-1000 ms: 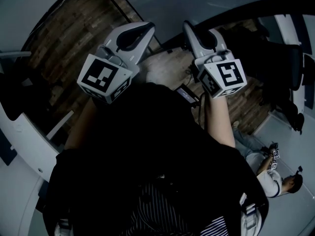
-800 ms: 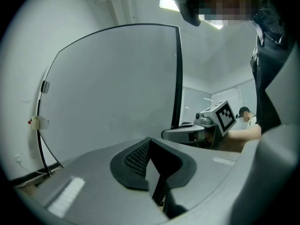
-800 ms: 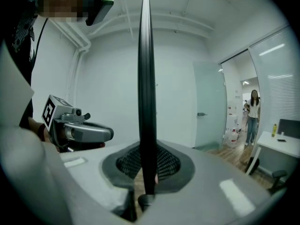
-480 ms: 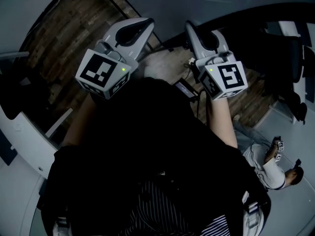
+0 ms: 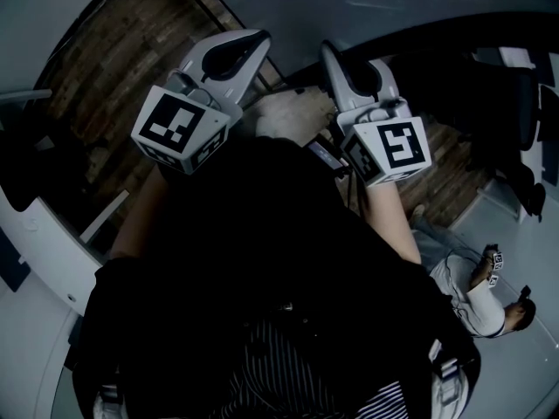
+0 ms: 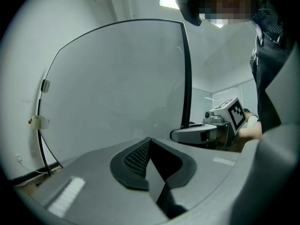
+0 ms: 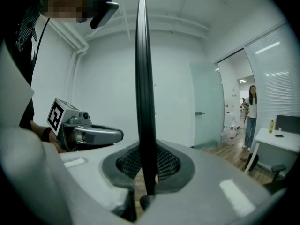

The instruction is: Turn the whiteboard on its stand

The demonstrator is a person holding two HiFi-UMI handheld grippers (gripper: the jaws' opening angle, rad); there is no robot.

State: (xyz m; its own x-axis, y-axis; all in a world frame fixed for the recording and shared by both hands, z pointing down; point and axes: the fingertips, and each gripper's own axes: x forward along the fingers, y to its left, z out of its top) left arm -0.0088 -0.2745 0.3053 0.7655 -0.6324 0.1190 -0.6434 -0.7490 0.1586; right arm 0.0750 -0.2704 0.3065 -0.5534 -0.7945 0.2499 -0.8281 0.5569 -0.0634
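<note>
Whiteboard [image 6: 117,88] was seen upright above a wooden floor [image 5: 105,94], just ahead of both grippers, its pale face bounded by a thin black frame [image 7: 144,78]. That frame was clamped edge-on between the jaws of the right gripper [image 7: 147,170], with ribbed pads set against it from either side. The left gripper [image 6: 151,153] was held near the face of the Whiteboard, beside the right gripper and on the other side of the frame, with its jaws set narrowly apart around a dark gap. A pale door [image 7: 206,107] and a person [image 7: 251,116] near a white tabletop [image 7: 286,142] were visible well beyond.
</note>
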